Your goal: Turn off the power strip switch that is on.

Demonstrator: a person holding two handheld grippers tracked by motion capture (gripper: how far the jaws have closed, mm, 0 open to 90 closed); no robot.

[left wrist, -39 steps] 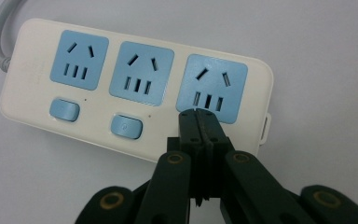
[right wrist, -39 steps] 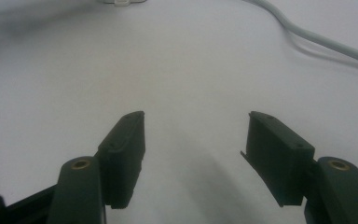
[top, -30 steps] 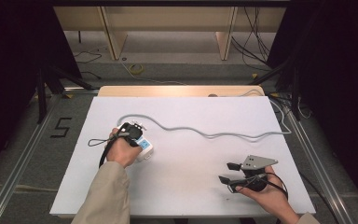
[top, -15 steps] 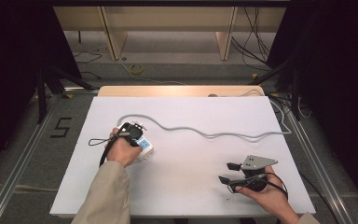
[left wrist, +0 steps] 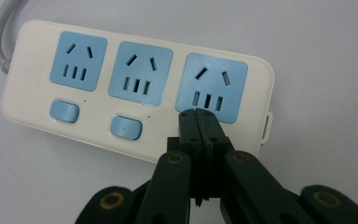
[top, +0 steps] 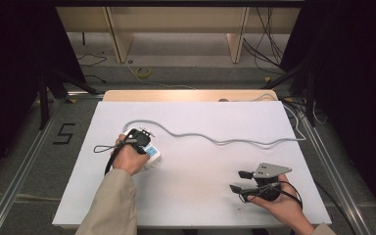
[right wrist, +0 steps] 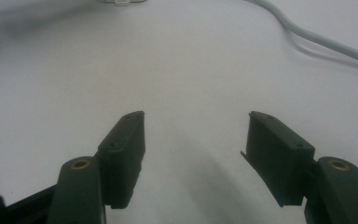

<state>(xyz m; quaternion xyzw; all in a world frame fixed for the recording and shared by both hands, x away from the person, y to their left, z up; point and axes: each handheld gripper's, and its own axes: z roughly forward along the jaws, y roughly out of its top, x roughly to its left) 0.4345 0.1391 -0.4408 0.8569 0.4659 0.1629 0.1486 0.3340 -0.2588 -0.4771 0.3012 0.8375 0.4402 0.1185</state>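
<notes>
1. White, flat-topped counter (top: 191, 196), seen from above; cream plastic power strip (left wrist: 135, 93) with three blue socket faces lying flat on the counter's left half, well inside every edge.
2. Left gripper (left wrist: 199, 116) with black jaws pressed together, nothing between them, tips resting at the lower edge of the blue socket face (left wrist: 212, 87) farthest from the cord end. Probably placed to press where that socket's switch would sit, though the jaws hide any button there; two blue rocker switches (left wrist: 126, 127) visible below the other two sockets.
3. Left hand (top: 129, 156) covering most of the strip in the high view.
4. Grey power cord (top: 225, 141) running from the strip in loose waves across to the counter's right edge.
5. Right gripper (right wrist: 191, 140) held low near the front right corner, jaws spread wide and empty above bare counter, likely waiting.
6. Wide open surface between the two grippers; cord lying beyond, clear of the right gripper.
</notes>
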